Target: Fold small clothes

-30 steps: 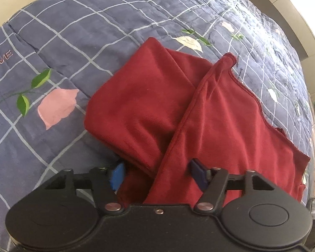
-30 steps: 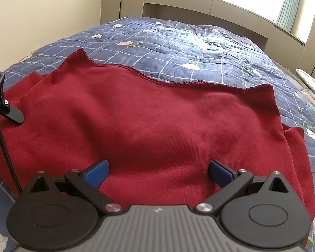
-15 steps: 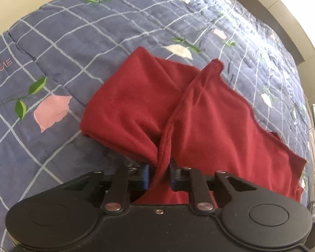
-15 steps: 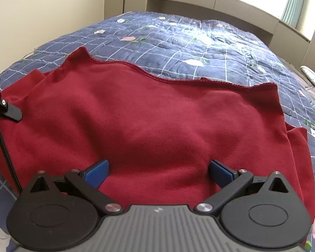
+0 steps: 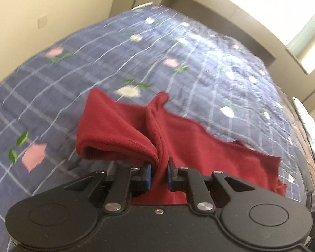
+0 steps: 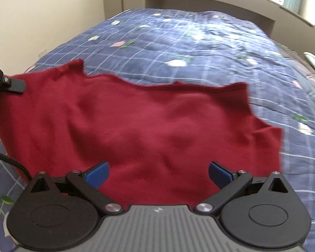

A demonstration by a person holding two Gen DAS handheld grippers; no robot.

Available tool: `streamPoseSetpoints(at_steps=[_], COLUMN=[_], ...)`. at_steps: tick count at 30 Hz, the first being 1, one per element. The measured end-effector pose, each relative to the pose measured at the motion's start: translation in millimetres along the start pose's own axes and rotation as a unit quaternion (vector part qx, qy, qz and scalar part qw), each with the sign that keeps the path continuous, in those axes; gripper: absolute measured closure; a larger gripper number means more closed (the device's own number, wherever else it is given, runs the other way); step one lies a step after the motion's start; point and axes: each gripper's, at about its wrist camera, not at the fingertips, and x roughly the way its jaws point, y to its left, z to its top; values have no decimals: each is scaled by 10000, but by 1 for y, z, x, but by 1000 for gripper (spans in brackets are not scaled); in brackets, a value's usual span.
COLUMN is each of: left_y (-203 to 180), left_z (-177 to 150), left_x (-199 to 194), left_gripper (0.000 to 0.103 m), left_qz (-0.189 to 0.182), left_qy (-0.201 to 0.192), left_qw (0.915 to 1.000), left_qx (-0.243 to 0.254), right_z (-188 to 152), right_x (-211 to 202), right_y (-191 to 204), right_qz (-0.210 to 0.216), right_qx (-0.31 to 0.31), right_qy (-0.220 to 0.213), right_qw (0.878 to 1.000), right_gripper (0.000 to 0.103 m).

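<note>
Left claw [image 5: 159, 173] pinches the near-left edge of the red garment [image 6: 149, 130]; right claw [image 6: 158, 173] stands wide open over the cloth, holding nothing.

The garment lies on the quilted bed [image 6: 199, 35], long axis running left to right. The left claw's jaws have just been closing on a gathered fold, and the free right edge lies nearer the right claw.

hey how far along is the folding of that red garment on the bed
Early. Done: the left gripper has just closed on a bunched edge of the red garment and has it raised off the quilt. In hand: that edge only; the right gripper is open above the cloth, gripping nothing. Left: most of the garment lies spread out, with no neat fold made.
</note>
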Motion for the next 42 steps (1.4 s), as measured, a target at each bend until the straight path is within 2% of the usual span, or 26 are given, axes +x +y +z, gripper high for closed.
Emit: streamPoseSetpoints(at_steps=[6, 9, 12, 15, 18, 20, 23, 24, 29, 31, 34, 37, 38, 42], left_y=[-63, -106, -157, -208, -243, -255, -256, -256, -252, -248, -236, -218, -214, -186], left_z=[4, -2, -17, -44, -73, -89, -100, -101, -103, -103, -102, -105, -106, -110], left_x=[-16, -18, -15, -10, 3, 13, 22, 23, 21, 17, 8, -2, -5, -18], left_gripper=[89, 89, 89, 89, 87, 85, 83, 78, 48, 33, 19, 15, 12, 7], left_qz=[-252, -468, -742, -1090, -1258, -1238, -1226, -1268, -1333, -1340, -1495, -1574, -1539, -1170], left_qy=[-274, -297, -245, 13, 406, 617, 821, 863, 962, 1049, 1258, 1429, 1480, 1580], left_qw=[9969, 9902, 9746, 9479, 9274, 9206, 9192, 9193, 9196, 9229, 9267, 9316, 9329, 9419], left_qx=[697, 1282, 2098, 2993, 3499, 3652, 3651, 3625, 3567, 3454, 3211, 2948, 2900, 2723], right_z=[-11, -21, -33, -46, -61, -70, -82, -85, -85, -76, -56, -29, -19, 18], right_x=[-31, -47, -62, -72, -78, -81, -84, -84, -85, -83, -79, -75, -74, -67], right_y=[-53, -80, -106, -131, -153, -162, -173, -175, -181, -183, -184, -183, -181, -165], right_qz=[-120, -273, -503, -736, -992, -1103, -1222, -1243, -1316, -1319, -1294, -1041, -842, -181], right_qx=[252, 417, 657, 874, 1089, 1182, 1295, 1320, 1388, 1291, 1106, 990, 938, 675], right_qy=[-2, -15, -19, 40, 184, 247, 332, 358, 341, 260, 53, -246, -349, -629], right_qw=[9996, 9988, 9966, 9934, 9889, 9865, 9835, 9828, 9809, 9825, 9854, 9893, 9914, 9956], right_gripper=[0, 0, 0, 0, 0, 0, 0, 0, 0, 0, 0, 0, 0, 0])
